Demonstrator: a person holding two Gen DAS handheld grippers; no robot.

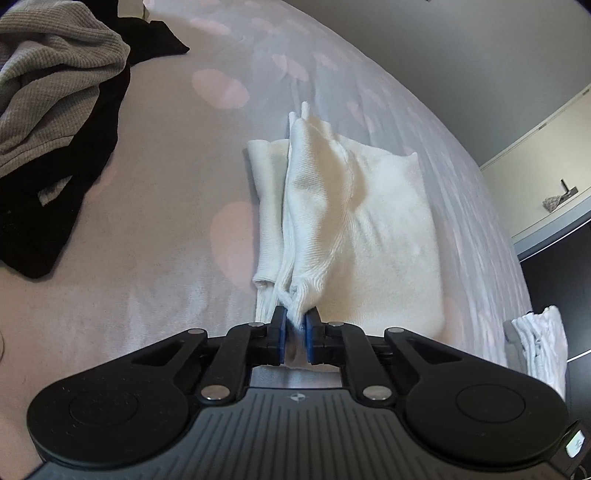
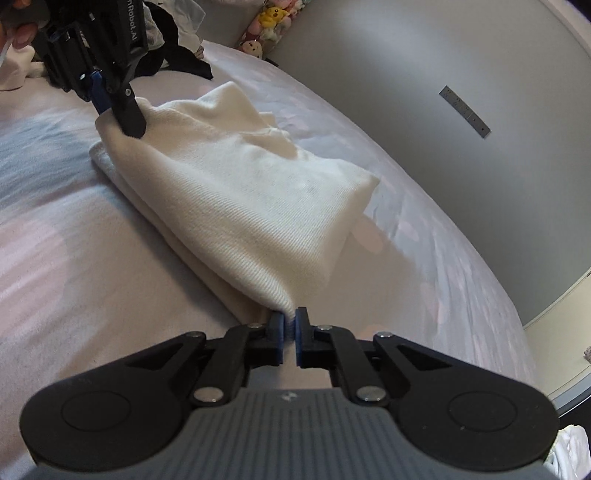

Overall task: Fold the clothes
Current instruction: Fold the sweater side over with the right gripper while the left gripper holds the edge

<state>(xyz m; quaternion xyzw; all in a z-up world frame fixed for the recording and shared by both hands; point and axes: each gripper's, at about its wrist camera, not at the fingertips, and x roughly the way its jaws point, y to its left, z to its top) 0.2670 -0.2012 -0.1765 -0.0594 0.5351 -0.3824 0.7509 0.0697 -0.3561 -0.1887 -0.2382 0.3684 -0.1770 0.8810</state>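
- The left wrist view alone shows a grey knit garment [image 1: 55, 77] and black clothes [image 1: 59, 177] heaped at the far left of the bed [image 1: 155, 229], well apart from the white garment [image 1: 354, 221], and a small white bundle [image 1: 543, 347] at the bed's right edge.
- The right wrist view alone shows plush toys [image 2: 269, 22] at the far end of the bed by the grey wall [image 2: 424, 74], and a person's fingers [image 2: 20, 31] behind the left gripper [image 2: 122, 122].
- Bare sheet lies open on both sides of the garment; the bed's right edge runs close along the wall.
- The partly folded white garment lies mid-bed, its long axis running between the two grippers.
- The left gripper's jaws are clamped on a bunched corner; the right gripper [image 2: 290, 326] pinches the opposite corner, its jaws closed on the cloth.
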